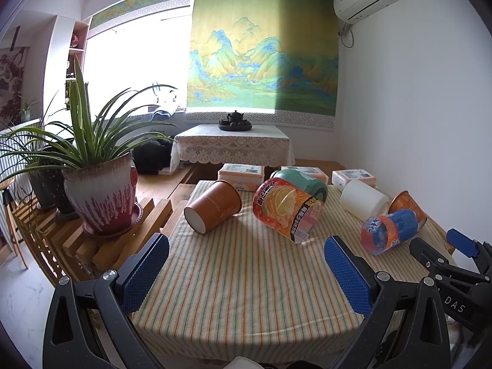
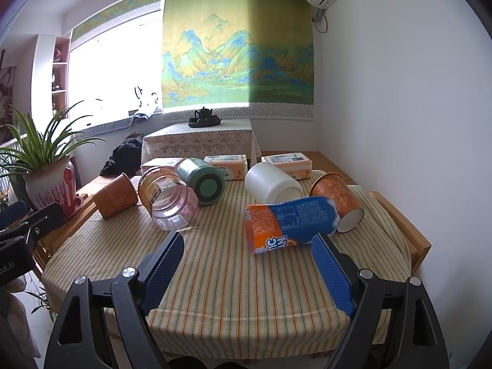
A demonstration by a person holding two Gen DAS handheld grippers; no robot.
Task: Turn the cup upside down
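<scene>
Several cups lie on their sides on the striped tablecloth (image 1: 240,276). A brown paper cup (image 1: 212,206) (image 2: 115,196) lies at the left. A clear cup with an orange label (image 1: 287,209) (image 2: 167,198) lies beside it. A green cup (image 1: 304,181) (image 2: 203,181), a white cup (image 1: 363,198) (image 2: 272,186), an orange-blue cup (image 1: 389,229) (image 2: 292,223) and an orange patterned paper cup (image 1: 407,203) (image 2: 336,201) lie further right. My left gripper (image 1: 246,264) is open and empty above the cloth's front. My right gripper (image 2: 247,267) is open and empty, just short of the orange-blue cup.
A potted plant (image 1: 98,184) stands on a slatted wooden stand left of the table. Orange tissue packs (image 1: 241,175) lie along the table's far edge. A low table with a tea set (image 1: 235,121) stands behind. The wall is close on the right.
</scene>
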